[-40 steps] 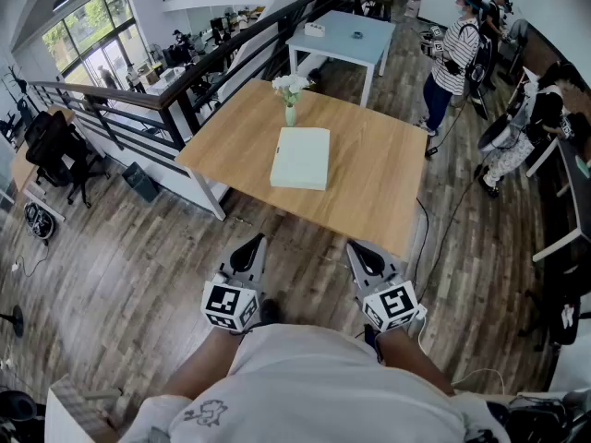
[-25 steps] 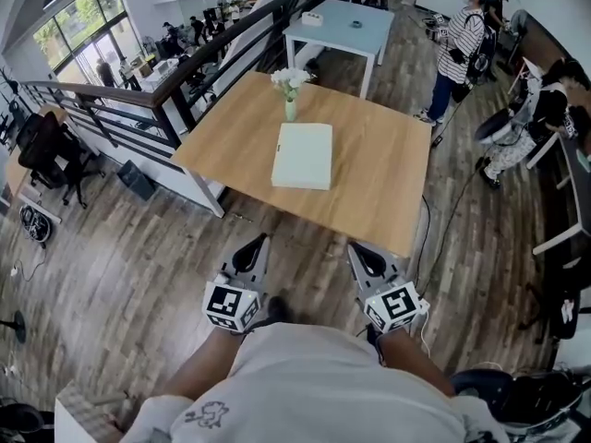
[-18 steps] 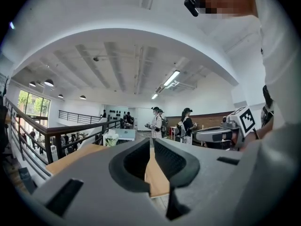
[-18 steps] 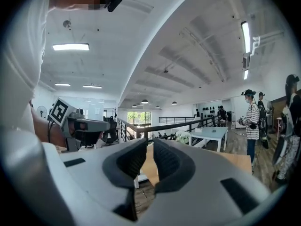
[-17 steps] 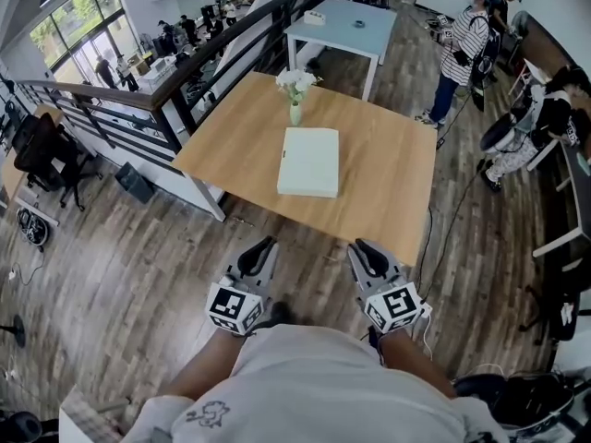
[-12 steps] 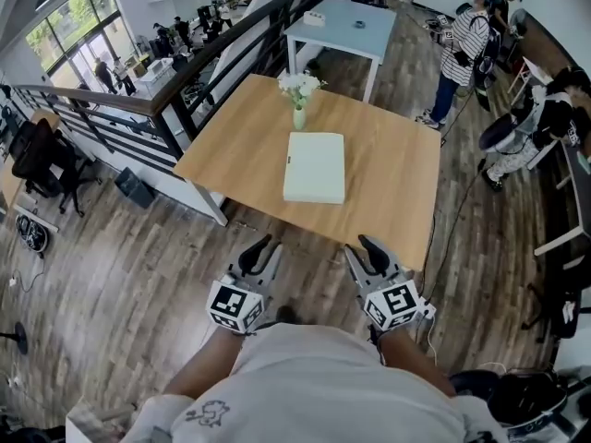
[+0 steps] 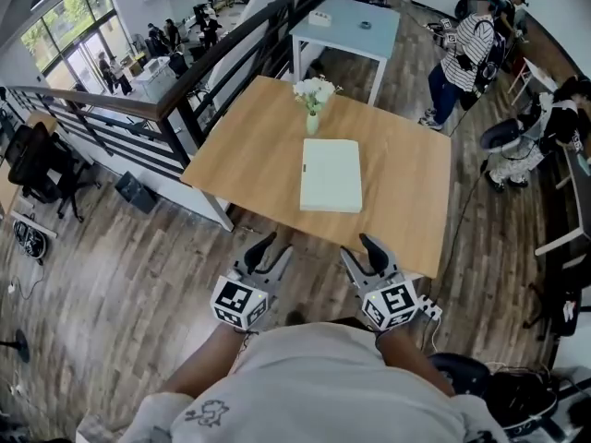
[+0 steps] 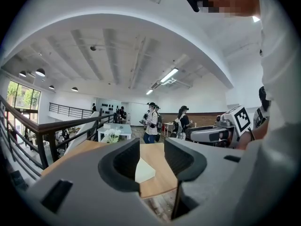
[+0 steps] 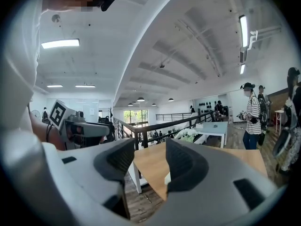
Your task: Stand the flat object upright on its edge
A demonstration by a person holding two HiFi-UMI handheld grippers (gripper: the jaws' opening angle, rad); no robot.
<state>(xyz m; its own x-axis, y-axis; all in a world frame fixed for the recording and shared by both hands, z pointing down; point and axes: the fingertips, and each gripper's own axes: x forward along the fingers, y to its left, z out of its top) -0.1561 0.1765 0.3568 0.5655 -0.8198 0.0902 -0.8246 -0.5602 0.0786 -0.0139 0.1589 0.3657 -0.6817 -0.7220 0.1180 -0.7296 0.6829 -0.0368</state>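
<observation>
A flat pale green book (image 7: 331, 175) lies face down in the middle of the wooden table (image 7: 249, 150); the left gripper view shows the book (image 8: 144, 170) between its jaws' sightline, far off. Both grippers hang short of the table's near edge, close to my body. My left gripper (image 7: 270, 250) is opening, nothing between its jaws. My right gripper (image 7: 362, 249) is opening too, with nothing held. In the right gripper view the left gripper (image 9: 77, 128) shows beside it, and the table (image 9: 150, 166) lies ahead.
A small vase of white flowers (image 7: 314, 98) stands on the table just behind the book. A pale blue table (image 7: 346, 29) stands further back. A black railing (image 7: 148, 109) runs along the left. People (image 7: 471, 49) stand at the right, with cables on the wood floor.
I have stepped closer to the table, which now sits nearer and more to the right in view. Both grippers' jaws have spread apart from closed.
</observation>
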